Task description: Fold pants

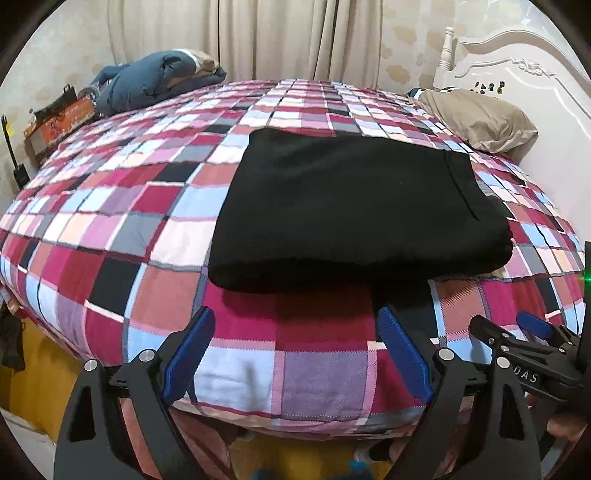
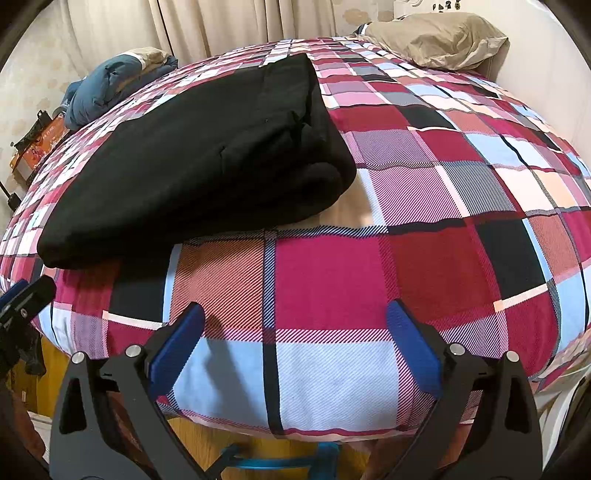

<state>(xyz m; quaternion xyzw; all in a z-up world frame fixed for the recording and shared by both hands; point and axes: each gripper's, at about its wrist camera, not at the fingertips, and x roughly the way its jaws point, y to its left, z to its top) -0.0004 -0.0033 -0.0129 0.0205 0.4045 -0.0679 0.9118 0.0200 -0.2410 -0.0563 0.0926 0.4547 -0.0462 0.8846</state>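
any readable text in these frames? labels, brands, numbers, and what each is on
"DAS": white letters on the black body of the right gripper, seen at the edge of the left wrist view; possibly cut off.
Orange box beside the bed: has print, too blurred to read.
Dark marks on the white headboard: too small to read.
Black pants and plaid bedspread: no text visible.

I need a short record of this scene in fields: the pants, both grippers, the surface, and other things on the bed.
pants: black pants, folded into a thick rectangle, lying flat
surface: bed with plaid cover
left gripper: left gripper, open, near bed edge, apart from pants
right gripper: right gripper, open, holding nothing
pillow: tan pillow, by white headboard
far side: blue folded bedding
background: beige curtain
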